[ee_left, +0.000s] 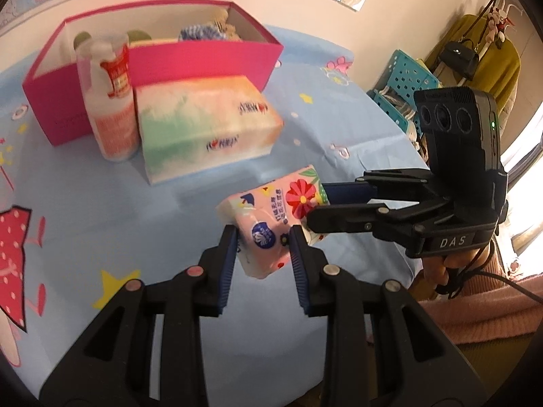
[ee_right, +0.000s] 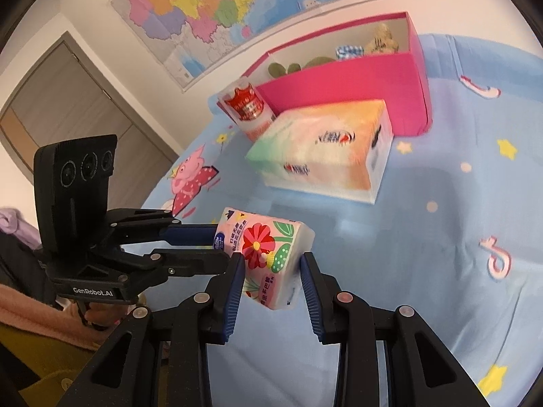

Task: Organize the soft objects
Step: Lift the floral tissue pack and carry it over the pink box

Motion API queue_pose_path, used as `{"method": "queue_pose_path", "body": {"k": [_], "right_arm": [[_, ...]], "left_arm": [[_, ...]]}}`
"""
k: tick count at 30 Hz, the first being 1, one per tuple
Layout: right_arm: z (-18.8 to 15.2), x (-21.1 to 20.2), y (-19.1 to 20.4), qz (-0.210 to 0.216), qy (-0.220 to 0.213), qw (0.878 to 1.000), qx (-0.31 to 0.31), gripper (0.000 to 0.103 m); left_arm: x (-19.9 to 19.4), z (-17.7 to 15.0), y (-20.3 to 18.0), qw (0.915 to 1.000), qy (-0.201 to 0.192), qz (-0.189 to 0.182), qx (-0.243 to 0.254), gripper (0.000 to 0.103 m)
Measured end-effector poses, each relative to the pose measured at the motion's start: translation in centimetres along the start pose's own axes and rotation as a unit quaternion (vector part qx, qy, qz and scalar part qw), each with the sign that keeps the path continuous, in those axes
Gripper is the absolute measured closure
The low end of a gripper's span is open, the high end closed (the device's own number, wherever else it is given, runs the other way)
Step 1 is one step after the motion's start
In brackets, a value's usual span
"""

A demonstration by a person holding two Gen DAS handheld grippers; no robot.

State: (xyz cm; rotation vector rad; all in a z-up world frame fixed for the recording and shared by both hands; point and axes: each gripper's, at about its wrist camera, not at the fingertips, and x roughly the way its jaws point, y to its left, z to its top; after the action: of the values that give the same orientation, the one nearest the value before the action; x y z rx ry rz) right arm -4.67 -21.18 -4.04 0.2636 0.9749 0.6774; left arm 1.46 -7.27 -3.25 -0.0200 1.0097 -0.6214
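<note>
A small floral pink tissue pack (ee_left: 268,217) (ee_right: 268,251) hangs just above the blue cartoon tablecloth (ee_left: 101,210), held from two sides. My left gripper (ee_left: 264,237) is shut on its near end, blue pads pressing both sides; in the right wrist view my left gripper (ee_right: 222,244) comes in from the left. My right gripper (ee_right: 273,264) is shut on the other end, and in the left wrist view my right gripper (ee_left: 317,203) reaches in from the right. Behind stands an open pink box (ee_left: 203,57) (ee_right: 339,88) with plush items inside.
A large pastel tissue pack (ee_left: 203,125) (ee_right: 322,149) and a white-and-red wrapped roll (ee_left: 112,101) (ee_right: 247,108) stand in front of the box. Teal baskets (ee_left: 404,81) sit beyond the table's right edge. A wall map (ee_right: 203,3) hangs behind.
</note>
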Motion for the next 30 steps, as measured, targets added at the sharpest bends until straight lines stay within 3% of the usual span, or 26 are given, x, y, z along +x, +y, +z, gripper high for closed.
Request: {"method": "queue_pose_path", "body": {"k": [30], "right_arm": [[4.0, -1.9, 0.7, -0.004, -0.050, 0.998, -0.030, 0.069]], "left_arm": [[-2.0, 3.8, -0.2, 0.9976, -0.054, 0.038, 0.024, 0.070]]}}
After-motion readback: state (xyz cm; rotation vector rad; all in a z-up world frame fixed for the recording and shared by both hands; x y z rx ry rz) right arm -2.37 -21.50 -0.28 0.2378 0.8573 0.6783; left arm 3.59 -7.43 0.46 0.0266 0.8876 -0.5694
